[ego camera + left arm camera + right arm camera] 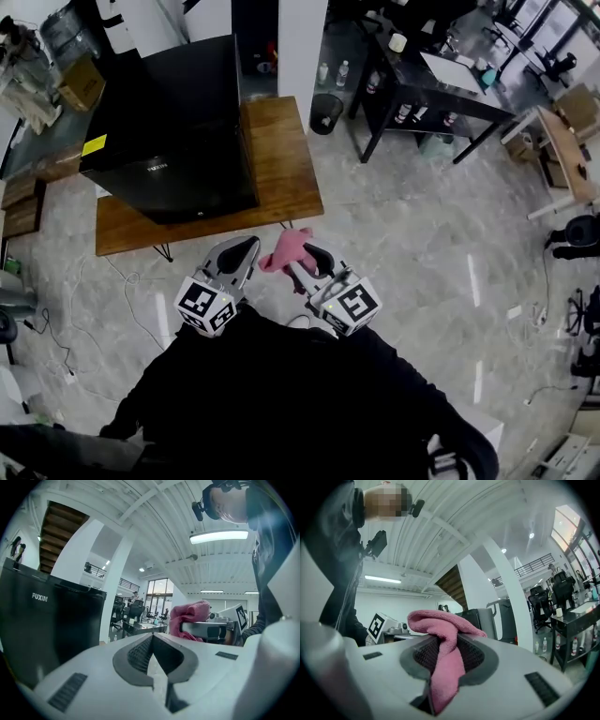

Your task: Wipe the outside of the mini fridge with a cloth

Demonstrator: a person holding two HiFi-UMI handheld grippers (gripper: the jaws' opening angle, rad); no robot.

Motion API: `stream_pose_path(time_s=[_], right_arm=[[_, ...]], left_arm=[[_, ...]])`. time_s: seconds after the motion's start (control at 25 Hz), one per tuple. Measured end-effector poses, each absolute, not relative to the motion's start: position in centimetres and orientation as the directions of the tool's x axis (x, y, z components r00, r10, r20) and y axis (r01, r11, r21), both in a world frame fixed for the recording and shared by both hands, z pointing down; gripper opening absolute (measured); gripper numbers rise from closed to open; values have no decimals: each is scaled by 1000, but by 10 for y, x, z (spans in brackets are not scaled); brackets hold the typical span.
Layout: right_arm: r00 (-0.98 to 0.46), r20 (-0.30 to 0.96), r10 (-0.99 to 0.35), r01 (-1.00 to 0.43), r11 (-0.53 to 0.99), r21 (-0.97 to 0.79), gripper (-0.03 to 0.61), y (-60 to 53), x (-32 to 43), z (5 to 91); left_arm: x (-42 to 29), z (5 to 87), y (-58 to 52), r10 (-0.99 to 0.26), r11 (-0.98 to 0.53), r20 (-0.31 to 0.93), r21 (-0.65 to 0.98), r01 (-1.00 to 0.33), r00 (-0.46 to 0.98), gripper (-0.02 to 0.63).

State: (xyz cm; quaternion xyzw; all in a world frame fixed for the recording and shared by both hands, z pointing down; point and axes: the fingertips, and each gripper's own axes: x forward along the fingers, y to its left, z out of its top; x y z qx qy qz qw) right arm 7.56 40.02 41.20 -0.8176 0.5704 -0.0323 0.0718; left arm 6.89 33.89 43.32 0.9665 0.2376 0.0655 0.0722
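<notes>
Right gripper [447,651]: jaws clamped on the pink cloth [440,625], held in close. Left gripper [153,653]: jaws together, nothing between them. Ahead, well apart, the black mini fridge [173,122] stands on the wooden worktop [286,169]. Only a fold is pinched, so a firm wipe could tug it loose. The fridge's far sides are hidden.

Cloth [287,249] was pink; mini fridge [173,131] black, label [94,144] yellow; table [286,173] brown wood-grain; left gripper [246,248], right gripper [309,258] white-grey, marker cubes [206,307] black-and-white squared; floor [403,234] grey marbled.
</notes>
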Motion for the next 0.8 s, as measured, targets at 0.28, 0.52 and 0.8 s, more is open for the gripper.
stream_pose_path(time_s=[0.28, 0.52, 0.8], right_arm=[[337, -38, -941, -935, -330, -131, 101, 383, 119, 411], [338, -27, -941, -934, -332, -130, 101, 347, 174, 414], [345, -12, -939, -926, -338, -171, 101, 313, 235, 408]], left_arm=[[110, 424, 329, 449, -887, 70, 160, 434, 891, 5], [158, 424, 305, 428, -896, 44, 151, 418, 903, 5], [193, 418, 282, 419, -898, 22, 155, 411, 908, 5]])
